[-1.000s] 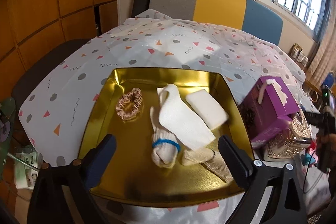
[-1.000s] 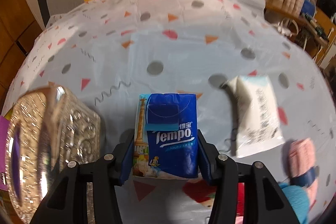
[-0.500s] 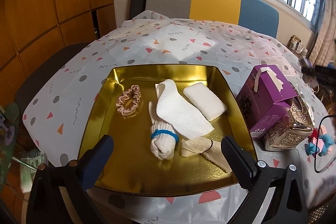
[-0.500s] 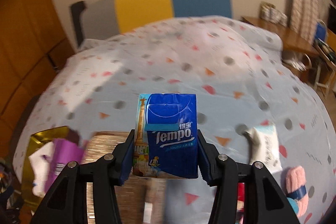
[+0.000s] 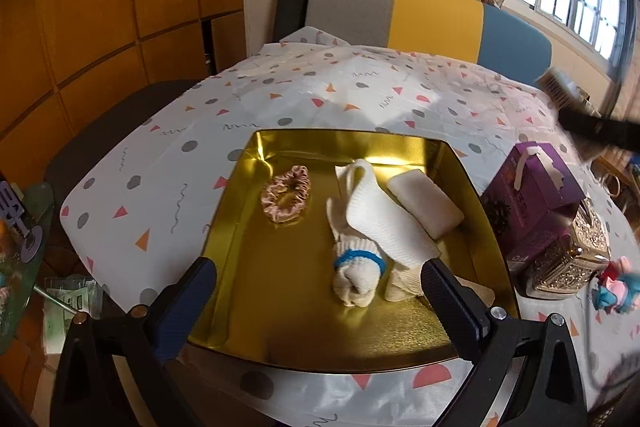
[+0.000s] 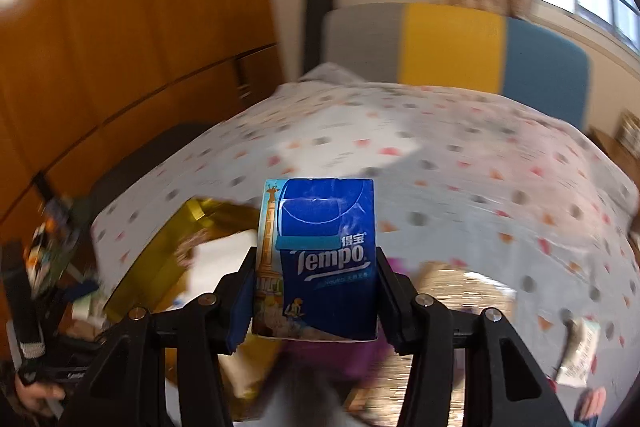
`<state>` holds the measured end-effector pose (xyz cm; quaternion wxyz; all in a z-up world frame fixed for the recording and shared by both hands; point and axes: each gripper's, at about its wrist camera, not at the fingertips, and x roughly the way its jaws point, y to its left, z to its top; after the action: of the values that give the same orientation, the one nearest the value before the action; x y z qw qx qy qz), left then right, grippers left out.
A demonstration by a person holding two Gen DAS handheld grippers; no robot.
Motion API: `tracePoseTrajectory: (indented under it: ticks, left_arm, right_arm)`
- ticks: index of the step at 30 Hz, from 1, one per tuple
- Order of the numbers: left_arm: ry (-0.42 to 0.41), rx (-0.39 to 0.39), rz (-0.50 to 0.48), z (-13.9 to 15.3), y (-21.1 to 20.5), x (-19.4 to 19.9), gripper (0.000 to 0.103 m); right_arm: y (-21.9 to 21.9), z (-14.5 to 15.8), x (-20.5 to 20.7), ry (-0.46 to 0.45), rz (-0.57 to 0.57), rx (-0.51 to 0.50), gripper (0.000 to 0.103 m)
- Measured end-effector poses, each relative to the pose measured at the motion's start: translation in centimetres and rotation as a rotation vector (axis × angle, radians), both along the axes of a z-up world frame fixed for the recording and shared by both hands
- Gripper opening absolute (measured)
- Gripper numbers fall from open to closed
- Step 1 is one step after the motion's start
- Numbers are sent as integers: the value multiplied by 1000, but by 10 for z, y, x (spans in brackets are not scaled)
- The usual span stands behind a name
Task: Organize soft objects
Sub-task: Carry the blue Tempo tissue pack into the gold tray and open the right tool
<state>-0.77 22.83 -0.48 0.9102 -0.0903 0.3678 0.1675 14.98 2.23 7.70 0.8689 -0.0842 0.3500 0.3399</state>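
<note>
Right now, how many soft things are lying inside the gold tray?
5 visible in the gold tray: pink scrunchie left, blue-banded sock centre, white cloth draped over it, white pad right, beige piece at front; others may be hidden underneath.

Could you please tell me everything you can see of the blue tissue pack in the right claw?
The blue tissue pack is a small pocket pack in glossy plastic wrap, printed "Tempo" in white, with a lighter blue reseal strip and an illustrated column along its left edge. It stands upright, logo facing the camera, clamped on both sides between the pads of the right claw. It is held in the air above the blurred table; nothing else touches it.
</note>
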Motion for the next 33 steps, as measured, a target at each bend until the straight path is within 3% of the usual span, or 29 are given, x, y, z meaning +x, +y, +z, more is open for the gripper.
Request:
tracePoseTrajectory:
  ticks: [6, 13, 17, 28, 33]
  left_arm:
    - [-34, 31, 2, 9, 2, -9, 103]
    - [-53, 48, 21, 15, 3, -16, 103]
    - [-50, 51, 30, 14, 3, -17, 103]
    - [-45, 46, 37, 10, 3, -18, 103]
    - [-40, 44, 29, 8, -1, -17, 103]
  right_arm:
    - [65, -40, -22, 48, 118, -95, 53]
    - [99, -91, -10, 108, 69, -203, 53]
    - [109, -107, -8, 76, 61, -268, 53]
    - [111, -92, -20, 33, 74, -241, 54]
    - [95, -76, -29, 9, 56, -180, 54]
